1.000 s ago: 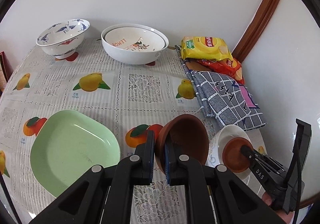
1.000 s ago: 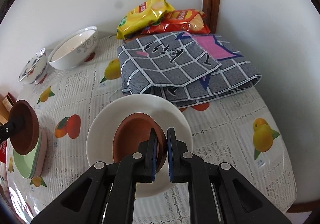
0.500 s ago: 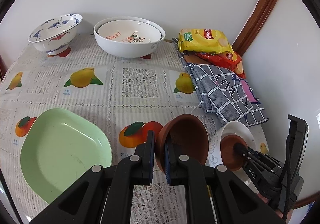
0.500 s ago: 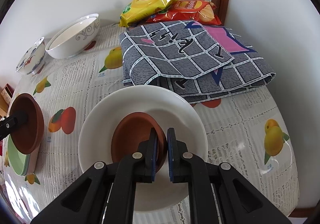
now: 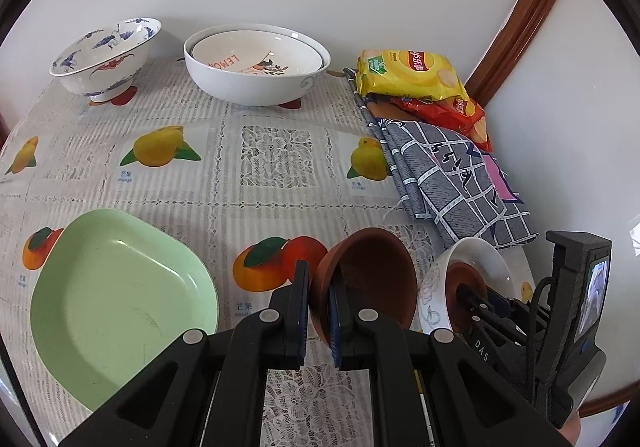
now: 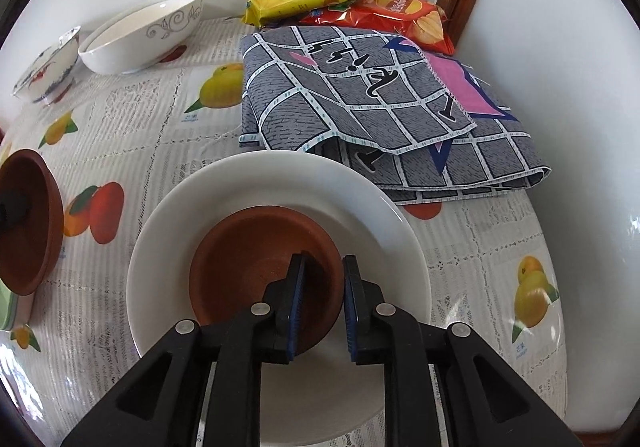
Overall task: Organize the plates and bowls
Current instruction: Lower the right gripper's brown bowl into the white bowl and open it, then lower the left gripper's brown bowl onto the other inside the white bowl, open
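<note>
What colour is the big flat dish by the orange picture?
Pale green dish; it shows best in the left wrist view.

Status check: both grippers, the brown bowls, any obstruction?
Left gripper shut on brown bowl. Right gripper opening, second brown bowl resting in white bowl. Nothing in the way.

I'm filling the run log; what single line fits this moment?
left gripper: shut on brown bowl | right gripper: opening, brown dish rim between jaws, in white bowl

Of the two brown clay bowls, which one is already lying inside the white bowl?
The brown bowl at the right gripper, whose jaws are opening around its rim. It sits in the white bowl; the other brown bowl is clamped in the left gripper.
</note>
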`<action>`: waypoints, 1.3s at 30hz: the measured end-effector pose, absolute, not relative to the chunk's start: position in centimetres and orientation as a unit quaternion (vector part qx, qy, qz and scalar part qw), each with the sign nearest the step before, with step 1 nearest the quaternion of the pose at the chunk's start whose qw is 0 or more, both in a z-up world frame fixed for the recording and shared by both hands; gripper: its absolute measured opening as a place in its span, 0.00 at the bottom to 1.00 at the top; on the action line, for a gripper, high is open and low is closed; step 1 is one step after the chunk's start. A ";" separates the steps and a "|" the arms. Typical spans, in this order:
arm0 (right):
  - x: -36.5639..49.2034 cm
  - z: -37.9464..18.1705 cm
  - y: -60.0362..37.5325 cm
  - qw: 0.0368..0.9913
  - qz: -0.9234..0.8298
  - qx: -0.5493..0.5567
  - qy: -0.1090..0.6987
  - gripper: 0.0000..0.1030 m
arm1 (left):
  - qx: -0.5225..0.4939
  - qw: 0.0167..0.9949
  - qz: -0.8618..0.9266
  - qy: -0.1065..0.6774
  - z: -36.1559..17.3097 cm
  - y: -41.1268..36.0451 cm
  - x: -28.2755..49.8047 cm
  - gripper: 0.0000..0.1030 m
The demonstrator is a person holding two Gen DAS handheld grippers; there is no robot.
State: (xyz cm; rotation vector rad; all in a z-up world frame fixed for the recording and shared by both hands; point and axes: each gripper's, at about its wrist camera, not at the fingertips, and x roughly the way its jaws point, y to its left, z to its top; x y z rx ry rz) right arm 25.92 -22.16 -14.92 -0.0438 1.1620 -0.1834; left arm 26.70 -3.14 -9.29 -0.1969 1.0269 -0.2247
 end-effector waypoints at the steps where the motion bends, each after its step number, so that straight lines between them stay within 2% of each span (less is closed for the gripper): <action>1: 25.9 -15.0 -22.0 0.832 -0.088 -0.028 0.548 0.18 | -0.095 0.860 -0.106 0.490 -9.3 -3.1 26.7 0.08; 11: 25.4 -14.1 -21.9 0.836 -0.087 -0.030 0.542 0.37 | -0.094 0.863 -0.106 0.485 -8.6 -3.2 25.9 0.09; 29: 19.5 -6.6 -26.7 0.878 -0.087 0.044 0.468 0.41 | -0.060 0.880 -0.121 0.455 -4.8 -7.1 22.6 0.09; 39: 15.4 -5.7 -31.1 0.880 -0.124 0.077 0.453 0.42 | -0.050 0.872 -0.144 0.466 -6.0 -10.6 22.0 0.09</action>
